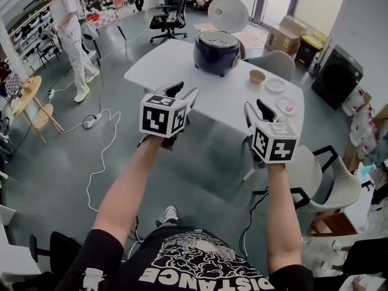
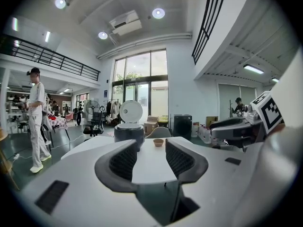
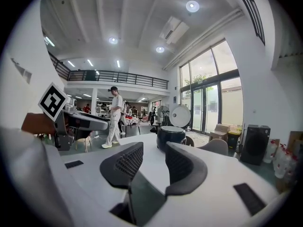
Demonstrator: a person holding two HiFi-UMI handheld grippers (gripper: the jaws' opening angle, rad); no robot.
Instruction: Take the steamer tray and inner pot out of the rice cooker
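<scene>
A dark blue rice cooker (image 1: 216, 50) stands at the far side of the white table (image 1: 176, 65), its round white lid (image 1: 228, 12) swung up. Its top shows a pale rim; I cannot tell the steamer tray and inner pot apart from here. My left gripper (image 1: 183, 91) and right gripper (image 1: 254, 107) hover side by side near the table's front edge, well short of the cooker. Both are open with nothing between the jaws. The cooker (image 2: 129, 131) sits ahead of the left gripper (image 2: 151, 157), and the cooker (image 3: 170, 135) also lies beyond the right gripper (image 3: 154, 162).
A small tan bowl (image 1: 257, 76) and two plates (image 1: 275, 85) (image 1: 285, 107) lie on the table's right part. A grey chair (image 1: 273, 62) stands behind the table, a white chair (image 1: 315, 168) at the right. A person (image 1: 70, 35) stands far left; cables (image 1: 100, 138) trail across the floor.
</scene>
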